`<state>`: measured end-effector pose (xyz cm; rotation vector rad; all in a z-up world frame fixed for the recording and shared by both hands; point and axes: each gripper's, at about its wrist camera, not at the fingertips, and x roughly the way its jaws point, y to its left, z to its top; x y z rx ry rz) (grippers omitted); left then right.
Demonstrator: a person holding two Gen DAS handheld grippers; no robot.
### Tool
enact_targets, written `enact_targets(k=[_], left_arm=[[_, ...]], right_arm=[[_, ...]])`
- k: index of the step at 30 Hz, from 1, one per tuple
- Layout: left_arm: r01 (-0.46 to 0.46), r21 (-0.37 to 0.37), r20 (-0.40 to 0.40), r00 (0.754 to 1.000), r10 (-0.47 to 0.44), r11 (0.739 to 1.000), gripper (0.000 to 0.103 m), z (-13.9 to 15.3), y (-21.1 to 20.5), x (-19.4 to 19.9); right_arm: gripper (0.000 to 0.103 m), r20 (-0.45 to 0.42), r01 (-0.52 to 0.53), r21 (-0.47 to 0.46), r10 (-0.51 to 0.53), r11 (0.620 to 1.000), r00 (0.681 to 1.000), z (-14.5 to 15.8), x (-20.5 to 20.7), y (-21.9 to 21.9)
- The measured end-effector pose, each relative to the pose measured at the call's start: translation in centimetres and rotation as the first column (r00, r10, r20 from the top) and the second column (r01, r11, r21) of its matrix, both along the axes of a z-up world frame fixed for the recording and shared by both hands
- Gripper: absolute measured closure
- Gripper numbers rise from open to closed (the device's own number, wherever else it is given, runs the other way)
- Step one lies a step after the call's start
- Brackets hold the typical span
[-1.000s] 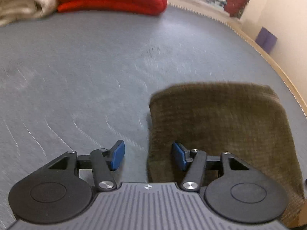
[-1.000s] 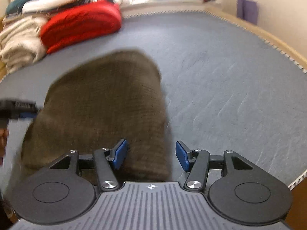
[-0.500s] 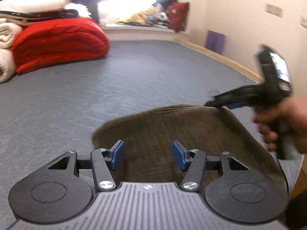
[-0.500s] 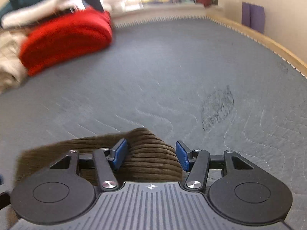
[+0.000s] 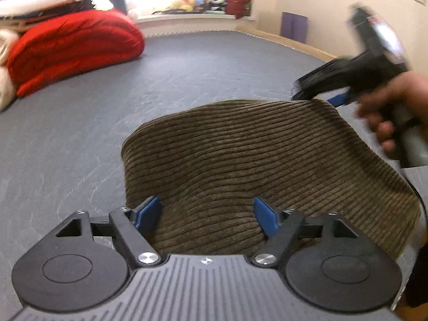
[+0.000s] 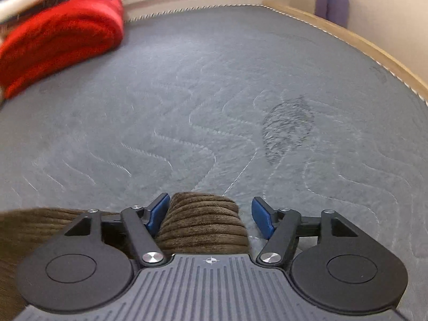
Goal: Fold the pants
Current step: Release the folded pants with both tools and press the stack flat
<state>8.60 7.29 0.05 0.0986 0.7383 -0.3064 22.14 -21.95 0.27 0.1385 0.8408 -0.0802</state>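
Grey quilted mattress [image 6: 214, 93] fills both views; red blanket [image 5: 75, 50] with pale folded bedding behind it sits far left, wooden edge and wall far right. Brown corduroy pants [image 5: 254, 165] lie near, already folded into a compact block, ribs running left-right in the left wrist view, so the long axis reads roughly left-right, though fisheye makes that soft. Left gripper [image 5: 207, 214]: jaws opening, wide apart, blue pads over the near edge of the block, cloth under and between them, no pad pressing on it, so nothing held. Right gripper [image 6: 211, 214]: jaws also opening; the bunched far-right corner of the pants [image 6: 200, 219] sits between the pads, left pad just at the cloth, right pad clear of it over bare mattress. Reads as released, not gripped. In the left view the right gripper [image 5: 331, 91] is seen at the far right corner, blurred, hand [image 5: 388, 112] around its grip. Key relation: pants lie straight ahead of and below both sets of fingers, left at the near edge, right at the far right corner; both equally on the cloth. My guess: fold is about finished, next is backing off or a final smoothing. Risk: dragging a corner while pulling away.
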Motion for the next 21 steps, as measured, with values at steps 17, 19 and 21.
enact_targets(k=[17, 19, 21], left_arm=[[-0.248, 0.063, 0.058, 0.968, 0.244, 0.967, 0.012, 11.8, 1.1, -11.3], [-0.265, 0.031, 0.051, 0.963, 0.264, 0.964, 0.002, 12.9, 0.9, -12.9], [-0.257, -0.048, -0.008, 0.966, 0.257, 0.965, 0.000, 12.8, 0.8, -14.5]], right_arm=[[0.011, 0.216, -0.119, 0.061, 0.103, 0.991, 0.971, 11.5, -25.5, 0.5], [0.011, 0.132, -0.121, 0.058, 0.112, 0.991, 0.985, 10.4, -26.2, 0.9], [0.011, 0.138, -0.121, 0.052, 0.113, 0.991, 0.984, 10.5, -26.9, 1.2]])
